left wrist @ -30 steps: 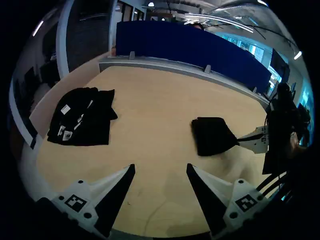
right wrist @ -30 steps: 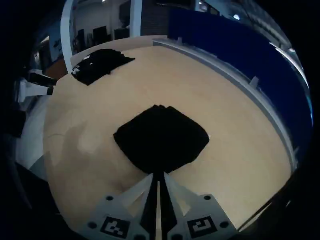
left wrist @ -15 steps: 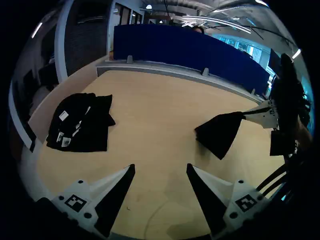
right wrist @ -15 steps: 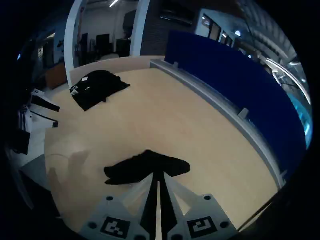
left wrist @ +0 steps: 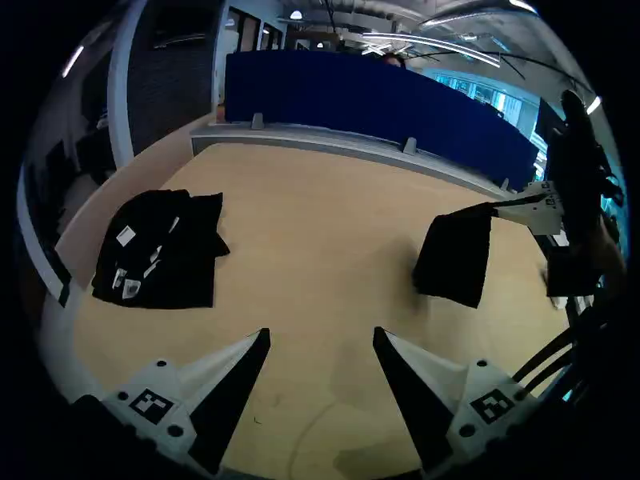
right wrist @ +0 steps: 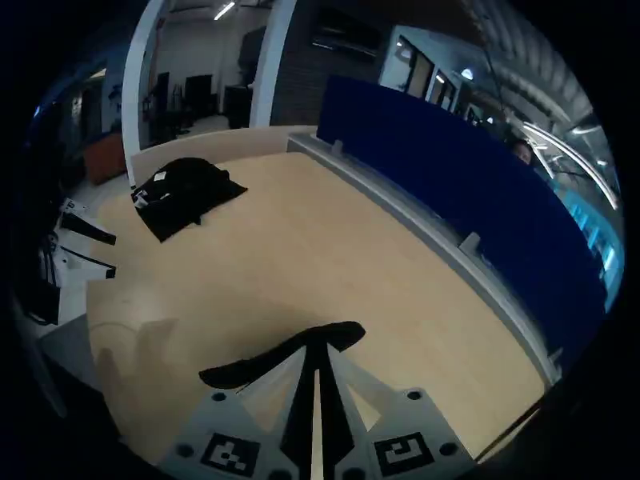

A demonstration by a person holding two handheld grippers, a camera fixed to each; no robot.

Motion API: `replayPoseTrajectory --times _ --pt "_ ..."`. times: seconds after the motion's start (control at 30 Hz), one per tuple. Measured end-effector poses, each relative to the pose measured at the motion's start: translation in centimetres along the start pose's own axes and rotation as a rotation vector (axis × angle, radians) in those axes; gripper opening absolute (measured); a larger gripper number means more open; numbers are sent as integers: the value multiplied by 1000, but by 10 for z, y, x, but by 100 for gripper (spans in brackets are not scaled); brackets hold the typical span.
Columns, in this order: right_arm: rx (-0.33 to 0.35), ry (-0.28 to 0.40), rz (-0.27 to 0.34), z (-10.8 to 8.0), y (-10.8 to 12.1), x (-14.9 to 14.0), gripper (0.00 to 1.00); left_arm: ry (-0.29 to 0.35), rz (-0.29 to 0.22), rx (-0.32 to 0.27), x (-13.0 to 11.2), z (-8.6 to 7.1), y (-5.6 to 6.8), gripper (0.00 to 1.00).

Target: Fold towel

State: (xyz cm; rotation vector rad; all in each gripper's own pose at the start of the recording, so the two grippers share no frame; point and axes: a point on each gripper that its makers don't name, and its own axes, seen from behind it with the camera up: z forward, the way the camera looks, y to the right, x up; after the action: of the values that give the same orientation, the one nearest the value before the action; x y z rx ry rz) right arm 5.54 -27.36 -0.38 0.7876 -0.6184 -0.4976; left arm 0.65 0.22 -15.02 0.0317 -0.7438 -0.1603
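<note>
In the right gripper view the towel (right wrist: pixel 248 368) lies edge-on to me at lower centre, so I cannot count its layers; its pinched part is hidden between the fingers of the right gripper (right wrist: pixel 317 346). At the right edge of the left gripper view the hand (left wrist: pixel 596 252) holding that gripper is a dark blur. The white tags (left wrist: pixel 126 235) on the black pile (left wrist: pixel 172 256), left of centre, are too small to read.

hand-held grippers: two, the left hand-held gripper (left wrist: pixel 320 332) and the right hand-held gripper (right wrist: pixel 317 346)
towel (left wrist: pixel 452 256): one
cloth pile (left wrist: pixel 156 248): one
worktop (left wrist: pixel 320 208): one
blue screen (left wrist: pixel 360 88): one
</note>
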Motion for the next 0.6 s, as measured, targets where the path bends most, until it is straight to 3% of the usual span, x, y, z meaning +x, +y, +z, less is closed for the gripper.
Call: replayPoseTrajectory --times 0.6 --pt "-95 11 55 -32 41 -7 3 4 31 -29 8 3 13 96"
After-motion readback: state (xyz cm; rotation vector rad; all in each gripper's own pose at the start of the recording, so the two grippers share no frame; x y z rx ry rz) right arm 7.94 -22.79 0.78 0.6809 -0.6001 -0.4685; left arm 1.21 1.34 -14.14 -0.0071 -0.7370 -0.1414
